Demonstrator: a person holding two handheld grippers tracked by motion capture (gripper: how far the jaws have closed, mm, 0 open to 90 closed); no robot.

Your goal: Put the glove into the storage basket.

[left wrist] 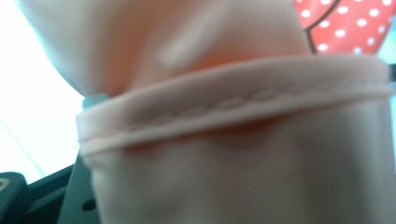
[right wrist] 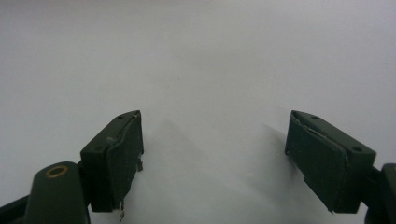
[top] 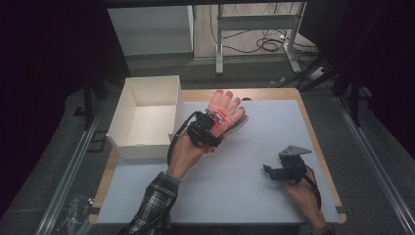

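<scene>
On the pale tabletop (top: pixel 235 171), left of centre, sits a white open box (top: pixel 147 115); just right of it the left tool (top: pixel 208 128) clamps a pink glove (top: pixel 224 108), lifted. Right tool (top: pixel 274 172) rests apart, jaws wide and empty.

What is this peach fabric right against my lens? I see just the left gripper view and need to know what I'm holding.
Observer: A pink glove, its fingers spread, held by the left gripper at the cuff.
Operator: Where is it?
Observer: Just right of an open white box on the table.
Operator: And the other gripper?
Observer: The right gripper sits low at the table's right side, jaws apart, nothing between them.
</scene>
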